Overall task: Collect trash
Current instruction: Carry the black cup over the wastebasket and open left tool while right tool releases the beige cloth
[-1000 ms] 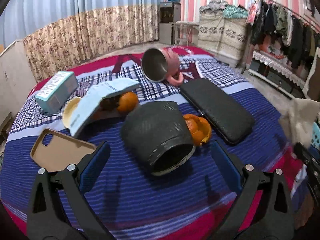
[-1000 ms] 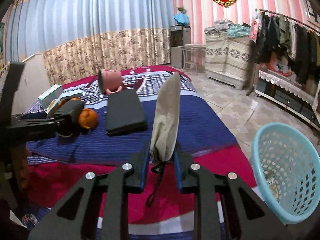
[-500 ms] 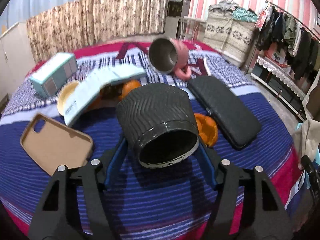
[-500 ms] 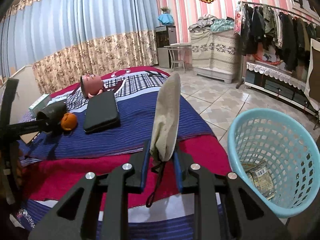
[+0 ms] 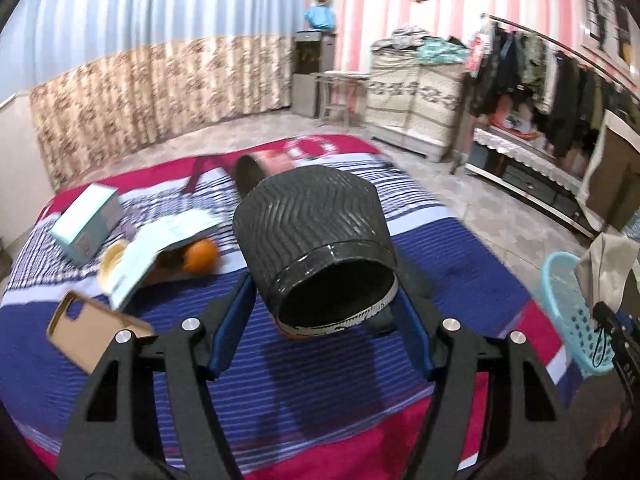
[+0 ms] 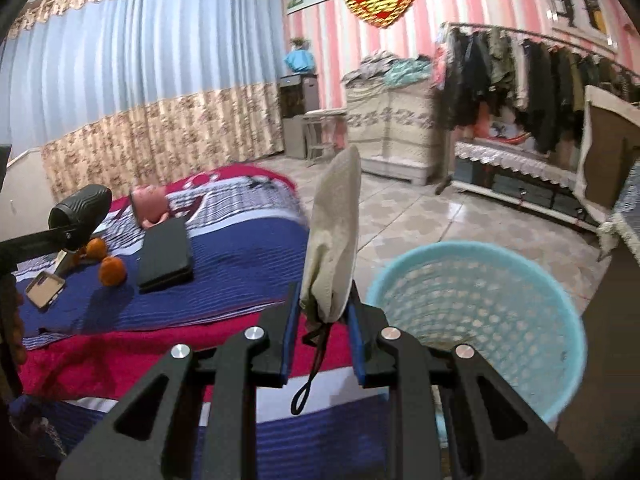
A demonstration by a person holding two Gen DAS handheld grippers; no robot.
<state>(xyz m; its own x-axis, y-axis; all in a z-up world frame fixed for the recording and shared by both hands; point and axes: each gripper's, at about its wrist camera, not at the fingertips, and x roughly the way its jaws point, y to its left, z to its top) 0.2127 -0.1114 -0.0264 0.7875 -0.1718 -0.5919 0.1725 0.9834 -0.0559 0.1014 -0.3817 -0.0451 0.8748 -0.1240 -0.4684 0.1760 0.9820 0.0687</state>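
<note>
My left gripper (image 5: 320, 312) is shut on a black ribbed cup (image 5: 316, 240) and holds it lifted above the blue striped bedspread (image 5: 360, 380), open end toward the camera. The cup also shows in the right wrist view (image 6: 82, 210), raised at far left. My right gripper (image 6: 322, 312) is shut on a beige cloth pouch (image 6: 334, 240) with a black cord, held upright just left of the light blue mesh basket (image 6: 480, 320). The basket also shows in the left wrist view (image 5: 572, 312) at far right, on the floor beside the bed.
On the bed lie oranges (image 6: 105, 264), a black case (image 6: 166, 256), a pink mug (image 6: 150, 204), a tan phone case (image 5: 92, 332), a teal box (image 5: 86, 228) and an open booklet (image 5: 160, 248). A clothes rack (image 6: 520, 92) stands on the tiled floor.
My left gripper closed on the black cup and lifted it off the bed. My right gripper carried the pouch toward the basket, which now fills the lower right of its view.
</note>
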